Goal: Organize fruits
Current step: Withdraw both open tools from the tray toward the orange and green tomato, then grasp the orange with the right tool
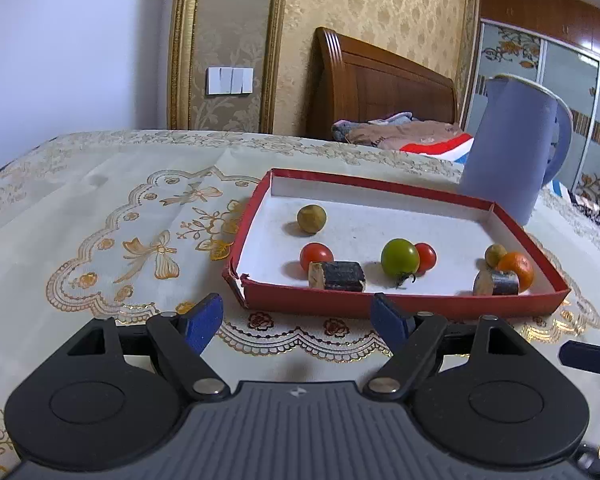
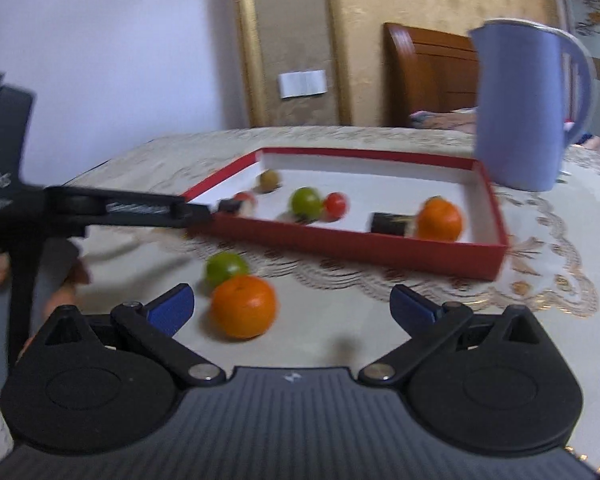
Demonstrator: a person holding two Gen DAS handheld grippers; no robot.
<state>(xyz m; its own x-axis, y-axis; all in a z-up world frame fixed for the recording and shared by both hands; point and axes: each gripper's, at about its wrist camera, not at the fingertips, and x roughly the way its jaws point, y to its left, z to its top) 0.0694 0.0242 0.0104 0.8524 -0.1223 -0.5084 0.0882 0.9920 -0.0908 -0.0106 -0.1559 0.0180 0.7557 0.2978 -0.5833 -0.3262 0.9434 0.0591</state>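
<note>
Right wrist view, blurred: right gripper [image 2: 292, 304] spread around a mandarin [image 2: 244, 306] outside the red tray's [image 2: 360, 246] near edge, apparently not touching; left gripper [image 1: 298, 318] spread, empty.

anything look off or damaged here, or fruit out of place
Two things. The red box has a torn, crumpled near-left corner. And two fruits sit outside it on the tablecloth: an orange and a green fruit just behind it, in front of the open right gripper.
</note>
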